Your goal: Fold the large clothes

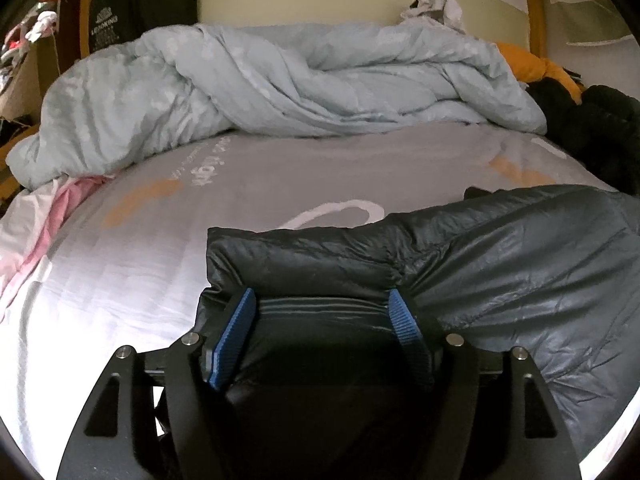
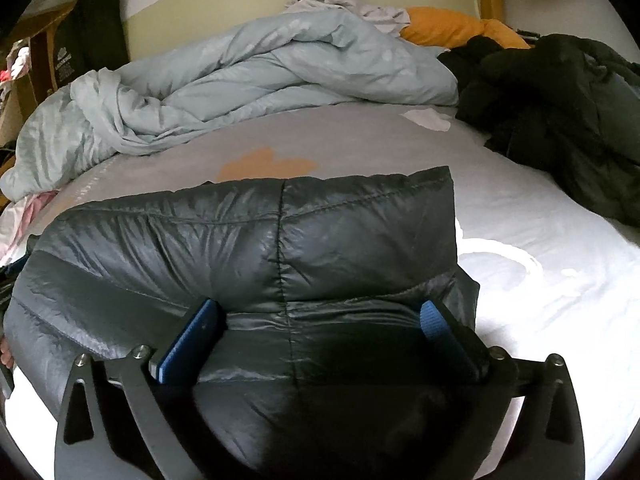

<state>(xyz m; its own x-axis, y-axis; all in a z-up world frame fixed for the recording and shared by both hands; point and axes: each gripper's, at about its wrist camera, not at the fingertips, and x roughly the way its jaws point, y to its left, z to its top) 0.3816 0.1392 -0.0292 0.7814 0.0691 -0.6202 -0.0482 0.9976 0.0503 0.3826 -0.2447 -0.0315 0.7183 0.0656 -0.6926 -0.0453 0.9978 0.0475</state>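
A dark grey puffer jacket [image 1: 500, 264] lies folded on the bed sheet [image 1: 120, 280]. In the left wrist view my left gripper [image 1: 324, 312] stands wide open, its blue pads either side of the jacket's near left edge with its striped cuff band between them. In the right wrist view the same jacket [image 2: 248, 240] fills the middle, and my right gripper [image 2: 320, 320] is also wide open, straddling the jacket's near edge. Neither gripper pinches the fabric.
A crumpled pale blue duvet [image 1: 280, 88] lies across the far side of the bed. A pile of black clothes [image 2: 560, 112] and an orange cloth [image 2: 448, 26] sit at the far right. Pink fabric [image 1: 68, 204] lies at the left edge.
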